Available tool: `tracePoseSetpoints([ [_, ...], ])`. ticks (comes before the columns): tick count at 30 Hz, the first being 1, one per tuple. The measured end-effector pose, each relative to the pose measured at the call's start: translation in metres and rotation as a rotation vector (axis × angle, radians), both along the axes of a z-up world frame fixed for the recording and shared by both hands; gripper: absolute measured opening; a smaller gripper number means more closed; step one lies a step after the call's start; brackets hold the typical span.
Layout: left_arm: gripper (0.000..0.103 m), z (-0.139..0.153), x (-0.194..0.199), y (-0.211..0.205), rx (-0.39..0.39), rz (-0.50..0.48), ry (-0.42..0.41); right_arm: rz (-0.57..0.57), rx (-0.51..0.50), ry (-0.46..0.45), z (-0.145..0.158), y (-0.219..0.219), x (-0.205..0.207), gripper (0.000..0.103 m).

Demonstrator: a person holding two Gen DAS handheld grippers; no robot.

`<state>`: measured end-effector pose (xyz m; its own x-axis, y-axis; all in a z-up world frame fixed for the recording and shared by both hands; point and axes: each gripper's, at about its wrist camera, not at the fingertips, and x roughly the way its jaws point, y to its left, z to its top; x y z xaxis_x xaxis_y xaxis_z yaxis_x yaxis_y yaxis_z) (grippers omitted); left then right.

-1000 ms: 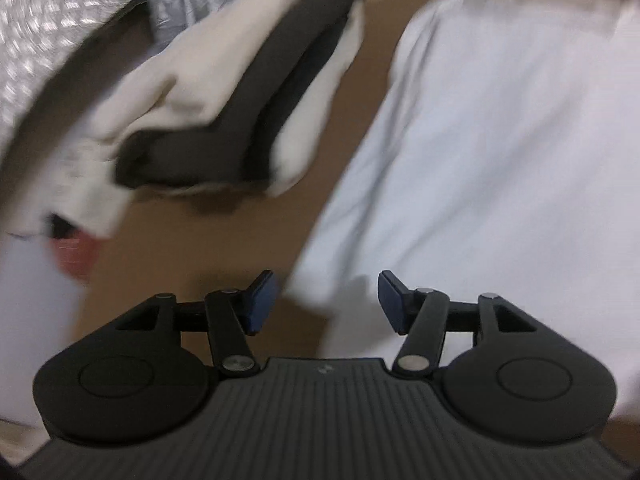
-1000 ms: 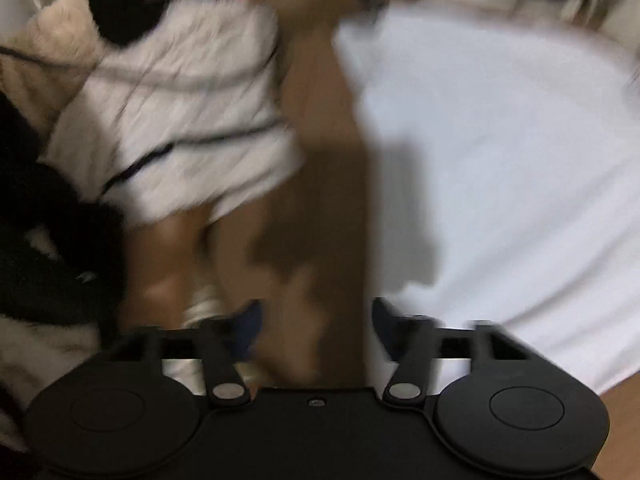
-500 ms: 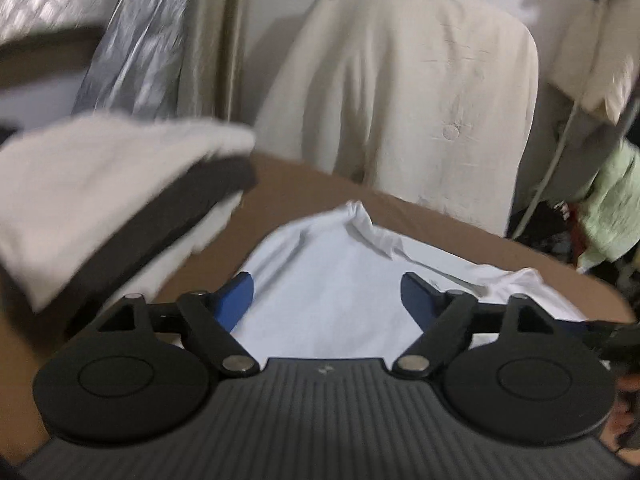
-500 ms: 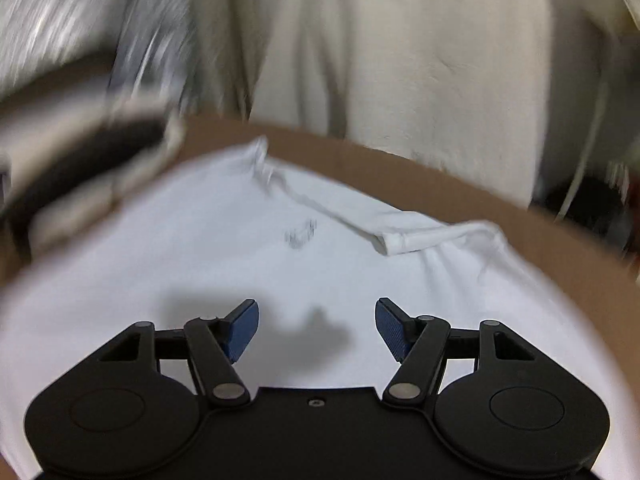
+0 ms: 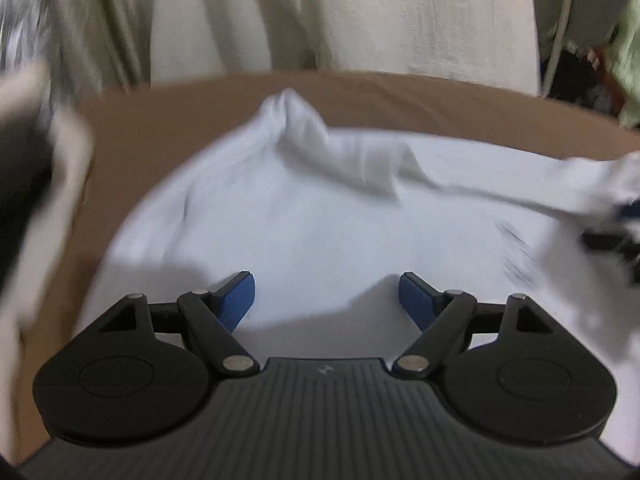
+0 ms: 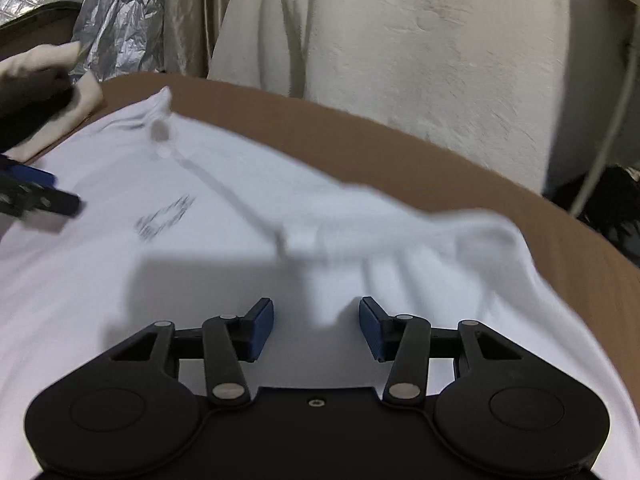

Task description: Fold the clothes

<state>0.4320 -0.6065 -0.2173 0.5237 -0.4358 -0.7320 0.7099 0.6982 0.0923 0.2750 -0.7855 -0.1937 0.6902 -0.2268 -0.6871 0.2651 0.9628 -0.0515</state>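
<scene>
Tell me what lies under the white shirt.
The white cotton shirt lies spread on a brown flat surface, which shows bare around its far edge. Whatever sits beneath the shirt's middle is covered. Both grippers, left and right, hover open above it.

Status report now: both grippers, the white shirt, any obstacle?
Left gripper open, empty. Right gripper open, empty. White shirt spread on brown table, unfolded. Folded cream-and-dark garment at shirt's left edge.
</scene>
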Motion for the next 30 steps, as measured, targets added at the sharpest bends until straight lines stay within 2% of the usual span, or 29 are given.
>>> tracePoseSetpoints([
  [1, 0.080, -0.003, 0.009, -0.017, 0.031, -0.026, -0.052, -0.004, -0.003, -0.011, -0.001, -0.007, 0.012, 0.052],
  [4, 0.079, -0.004, 0.038, -0.056, 0.052, -0.035, -0.104, -0.082, -0.006, -0.048, 0.004, -0.037, 0.039, 0.052],
  [9, 0.075, 0.002, 0.085, -0.088, 0.013, 0.063, -0.077, -0.175, 0.052, -0.064, 0.004, -0.092, 0.064, 0.052],
  [12, 0.075, 0.009, 0.098, -0.087, -0.039, 0.108, -0.058, -0.233, 0.084, -0.062, 0.006, -0.121, 0.059, 0.052],
  [16, 0.076, 0.011, 0.099, -0.081, -0.004, 0.103, -0.101, -0.181, 0.273, -0.110, 0.005, -0.154, 0.043, 0.056],
  [17, 0.076, 0.012, 0.099, -0.077, 0.008, 0.097, -0.108, -0.151, 0.310, -0.101, 0.003, -0.159, 0.044, 0.063],
  [19, 0.076, 0.014, 0.099, -0.071, 0.027, 0.090, -0.121, -0.095, 0.331, -0.063, -0.002, -0.163, 0.047, 0.066],
  [20, 0.076, 0.018, 0.102, -0.064, 0.015, 0.104, -0.118, -0.053, 0.292, -0.040, -0.004, -0.158, 0.050, 0.064],
  [21, 0.075, 0.022, 0.105, -0.057, -0.002, 0.119, -0.110, -0.001, 0.230, -0.015, -0.004, -0.151, 0.055, 0.051],
  [22, 0.075, 0.026, 0.110, -0.047, -0.049, 0.133, -0.065, 0.007, 0.193, -0.001, -0.003, -0.148, 0.060, 0.002],
  [25, 0.075, 0.037, 0.123, -0.008, -0.238, 0.199, 0.176, -0.103, 0.147, -0.007, 0.001, -0.146, 0.069, 0.000],
  [28, 0.076, 0.052, 0.107, 0.038, -0.313, 0.214, 0.244, -0.217, 0.142, -0.060, 0.011, -0.130, 0.056, 0.003],
  [30, 0.076, 0.064, 0.082, 0.073, -0.318, 0.203, 0.226, -0.290, 0.144, -0.097, 0.019, -0.118, 0.046, 0.005],
])
